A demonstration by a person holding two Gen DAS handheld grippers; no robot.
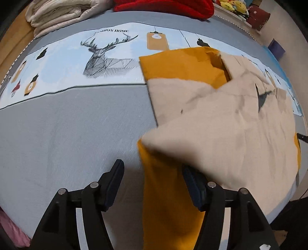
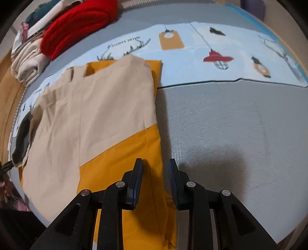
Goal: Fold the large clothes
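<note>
A large beige and mustard-yellow garment (image 2: 92, 115) lies partly folded on a bed covered by a grey sheet (image 2: 231, 125), with a beige panel folded over the mustard layer beneath. Its far end reaches onto a pale blue printed band (image 1: 67, 63) that crosses the sheet and shows a stag's head, hanging lamps and lettering.

The left gripper (image 1: 152, 182) points steeply down over the near edge of the garment. Its jaws stand wide apart; a strip of mustard cloth shows in the gap, and a blurred beige corner covers the tip of one finger. The pads do not press on the fabric.

The right gripper (image 2: 155, 180) also points down, at the opposite side edge of the garment. Its jaws are narrowly parted, with the mustard edge lying between and below them, not pinched.

At the far side of the bed sit a folded cream quilt (image 1: 57, 15) and a red knitted bundle (image 2: 77, 25). Small plush toys (image 1: 233, 5) line a ledge beyond.
</note>
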